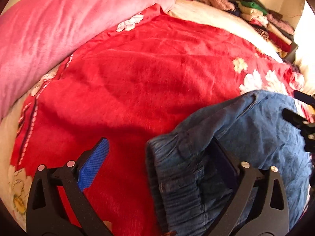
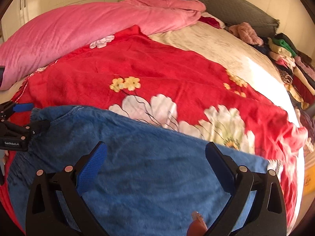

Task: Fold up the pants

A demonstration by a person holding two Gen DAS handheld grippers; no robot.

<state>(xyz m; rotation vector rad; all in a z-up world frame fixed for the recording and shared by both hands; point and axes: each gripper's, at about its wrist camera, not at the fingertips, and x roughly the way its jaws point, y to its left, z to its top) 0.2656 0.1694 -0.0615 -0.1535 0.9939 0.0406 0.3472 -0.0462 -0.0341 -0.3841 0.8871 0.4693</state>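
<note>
Denim pants on red floral blanket, both tongs spread wide.

Left wrist view: pink quilt bunched far left; stacked clothes far right by the bed edge. Left tongs released, right finger tucked under the pants at the waistband, left finger over the bare red blanket.
Right wrist view: grey headboard behind. Right tongs released, hovering over the pants' blue leg.
</note>
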